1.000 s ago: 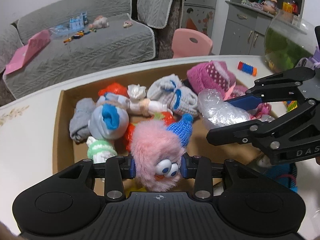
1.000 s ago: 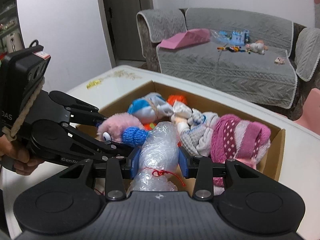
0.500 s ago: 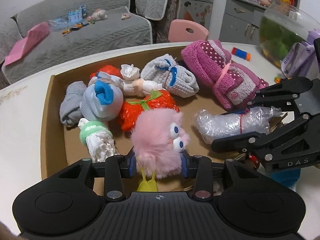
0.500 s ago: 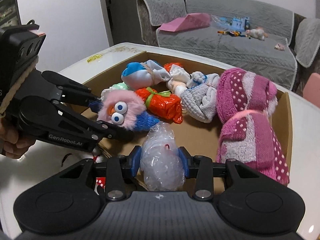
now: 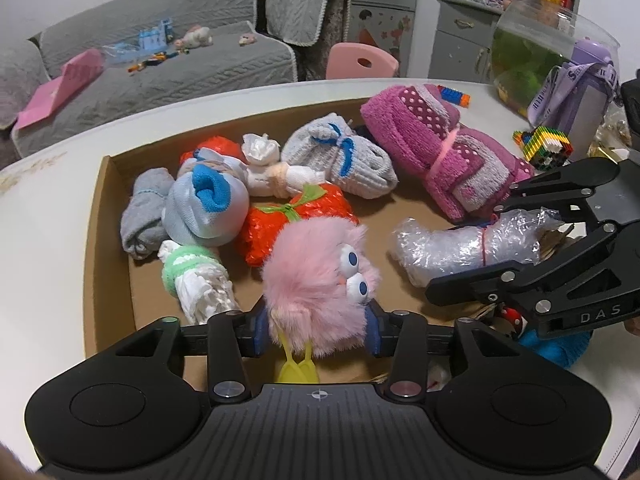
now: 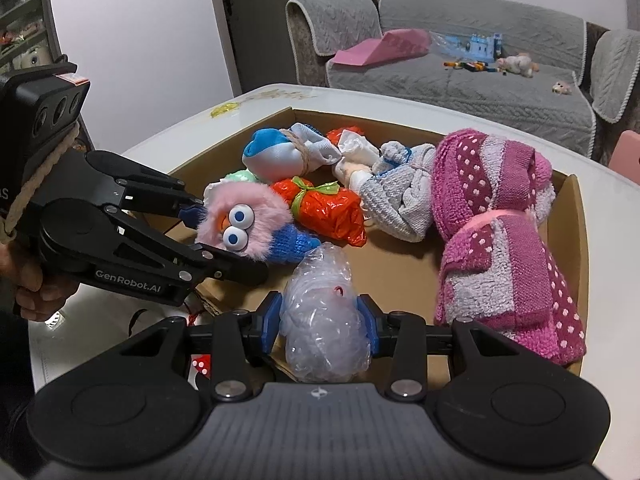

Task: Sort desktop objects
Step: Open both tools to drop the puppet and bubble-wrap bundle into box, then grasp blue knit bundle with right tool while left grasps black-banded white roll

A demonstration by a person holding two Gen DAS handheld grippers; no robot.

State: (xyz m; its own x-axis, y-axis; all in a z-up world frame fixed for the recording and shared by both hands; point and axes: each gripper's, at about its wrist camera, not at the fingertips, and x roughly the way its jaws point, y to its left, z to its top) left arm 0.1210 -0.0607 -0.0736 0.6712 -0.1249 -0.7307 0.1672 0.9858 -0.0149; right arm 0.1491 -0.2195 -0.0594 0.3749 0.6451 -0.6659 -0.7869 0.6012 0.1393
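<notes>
Sorting looks well along: the shallow brown cardboard box (image 5: 96, 216) already holds many bundles. The left gripper (image 5: 316, 330), jaws just easing apart, cradles the fluffy pink googly-eyed toy (image 5: 320, 280) over the box's near edge; the right gripper (image 6: 320, 326) clamps the clear bubble-wrap bundle (image 6: 320, 320) there too, both unreleased

Inside the box (image 5: 105, 216), bare cardboard floor shows only in the near middle, between the orange bundle (image 5: 298, 222) and the bubble-wrap roll (image 5: 460, 250). The far half is packed: sock balls (image 5: 208, 208), a grey sock bundle (image 5: 346, 156) and the pink towel roll (image 5: 440, 152) lie touching one another. The white table (image 5: 48, 240) left of the box is open. To the right, a purple bottle (image 5: 580, 100), block toy (image 5: 546, 146) and fishbowl (image 5: 532, 44) crowd the tabletop.
</notes>
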